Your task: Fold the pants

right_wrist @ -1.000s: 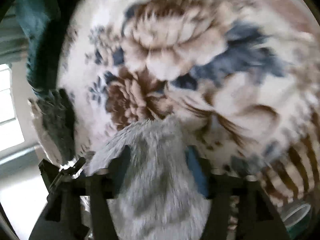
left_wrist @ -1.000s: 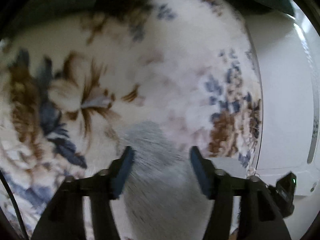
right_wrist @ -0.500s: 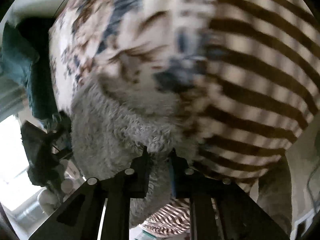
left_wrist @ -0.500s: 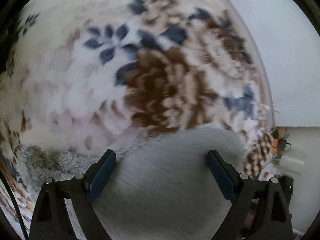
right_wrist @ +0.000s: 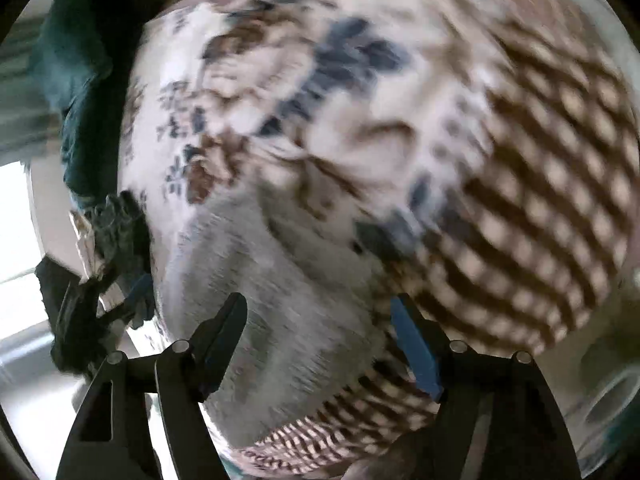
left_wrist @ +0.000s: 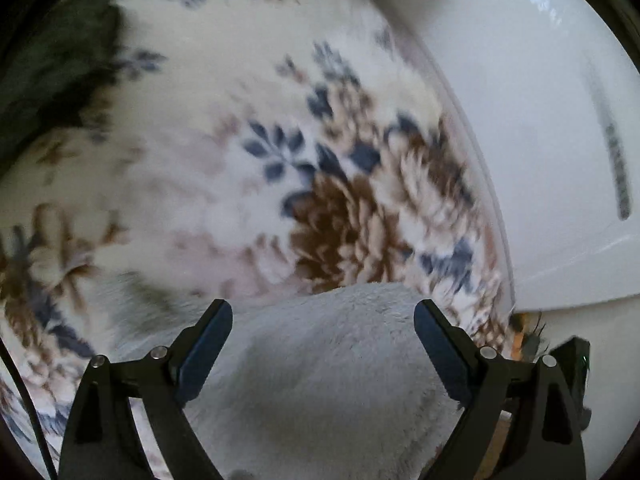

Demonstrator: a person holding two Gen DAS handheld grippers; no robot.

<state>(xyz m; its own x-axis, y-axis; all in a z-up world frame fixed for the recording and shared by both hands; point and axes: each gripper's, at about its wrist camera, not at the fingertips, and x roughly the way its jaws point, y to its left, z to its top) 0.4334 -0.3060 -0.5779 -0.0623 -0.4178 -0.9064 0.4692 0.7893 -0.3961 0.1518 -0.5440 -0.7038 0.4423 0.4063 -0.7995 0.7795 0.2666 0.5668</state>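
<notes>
Your left gripper [left_wrist: 323,322] has its jaws spread wide, with the grey fleece pants [left_wrist: 332,380] lying between and below them at 6 o'clock, not pinched. Your right gripper [right_wrist: 319,320] also has its jaws spread, the pants [right_wrist: 256,300] bunched between them and running up toward 10 o'clock. Under everything lies the floral blanket [left_wrist: 224,168], its striped border [right_wrist: 532,208] at 3 o'clock in the right view. A white appliance [left_wrist: 560,160] stands just beside the blanket's edge at 2 o'clock in the left view. Dark green cloth [right_wrist: 80,80] sits at 10 o'clock in the right view. Both views are blurred.
</notes>
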